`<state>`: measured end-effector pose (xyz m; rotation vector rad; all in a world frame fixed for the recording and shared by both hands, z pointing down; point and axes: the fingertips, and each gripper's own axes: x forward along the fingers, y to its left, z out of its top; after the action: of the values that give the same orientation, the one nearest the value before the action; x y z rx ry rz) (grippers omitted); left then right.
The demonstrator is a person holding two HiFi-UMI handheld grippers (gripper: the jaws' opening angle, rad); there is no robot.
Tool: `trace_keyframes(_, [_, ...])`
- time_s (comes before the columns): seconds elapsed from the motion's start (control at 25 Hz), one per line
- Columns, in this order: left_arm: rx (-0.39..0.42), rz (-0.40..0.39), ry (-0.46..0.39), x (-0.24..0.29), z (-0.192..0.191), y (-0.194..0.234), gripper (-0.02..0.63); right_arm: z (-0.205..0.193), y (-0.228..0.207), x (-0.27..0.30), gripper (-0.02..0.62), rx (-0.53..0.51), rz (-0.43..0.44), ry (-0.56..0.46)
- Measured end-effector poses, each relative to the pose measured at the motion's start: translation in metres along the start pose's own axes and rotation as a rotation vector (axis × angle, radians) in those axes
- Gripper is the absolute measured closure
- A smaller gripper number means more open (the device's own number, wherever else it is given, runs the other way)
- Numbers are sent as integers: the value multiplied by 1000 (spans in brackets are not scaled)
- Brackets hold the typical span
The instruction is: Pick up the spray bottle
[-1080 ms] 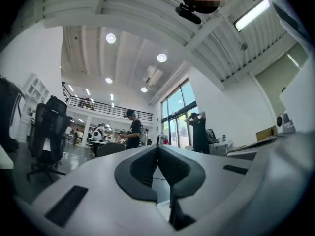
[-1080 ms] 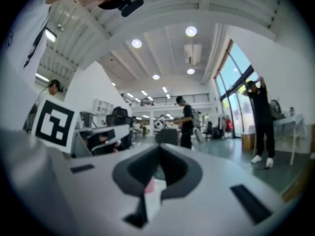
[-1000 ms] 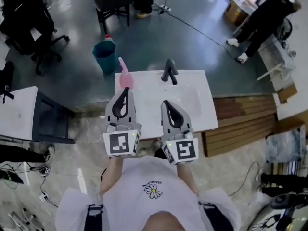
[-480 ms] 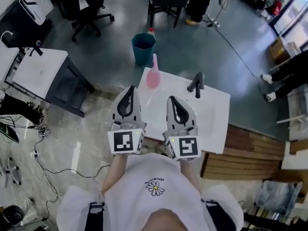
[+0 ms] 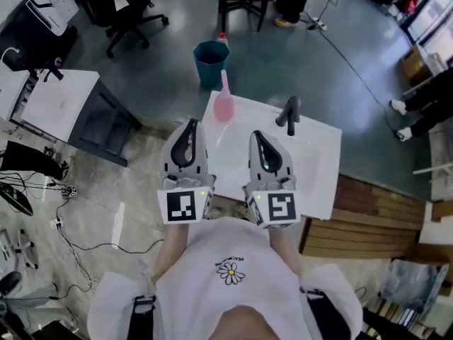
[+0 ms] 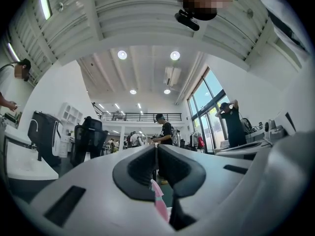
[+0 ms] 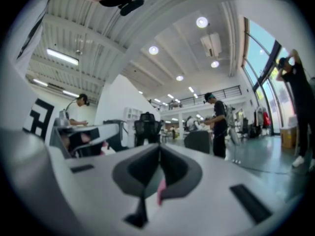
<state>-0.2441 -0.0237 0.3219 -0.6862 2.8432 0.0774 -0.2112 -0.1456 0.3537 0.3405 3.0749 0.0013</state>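
Clearly, the grasp has not begun. The pink spray bottle [image 5: 224,105] stands upright at the far left corner of the white worktop [image 5: 315,172], just ahead of the left gripper [image 5: 190,125], whose fingers are pressed together with nothing between them. The right gripper [image 5: 256,136] is beside it, and its fingers are also together and empty. To do this step well, the person should probably open the left fingers first, lower them to the round body of the bottle and come in straight, because the thin neck could let it tip. The bottle is close to two edges, with a teal bin [image 5: 210,61] on the floor beyond, so a push forward could drop it. The black faucet [image 5: 289,113] stands well apart to the right.
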Motion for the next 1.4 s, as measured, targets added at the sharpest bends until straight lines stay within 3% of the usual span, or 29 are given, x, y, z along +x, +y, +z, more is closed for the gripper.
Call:
trace_keyframes(0.28, [-11,-61,53,12,-10,-8,513,-3,-3,3,565,10,-8,15])
trace_keyframes(0.68, [-46,-160,67,54,-19,-15,347,-1,-22,-15,566,-7,-83,20])
trace_keyframes(1.12, [-72,-189,150,117,-81,-5,308,1,-43,-37,565,-41,-200,45])
trace_keyframes(1.4, [-46,-202,251,149,-133,-11,308,-2,-49,-45,566,-62,-249,70])
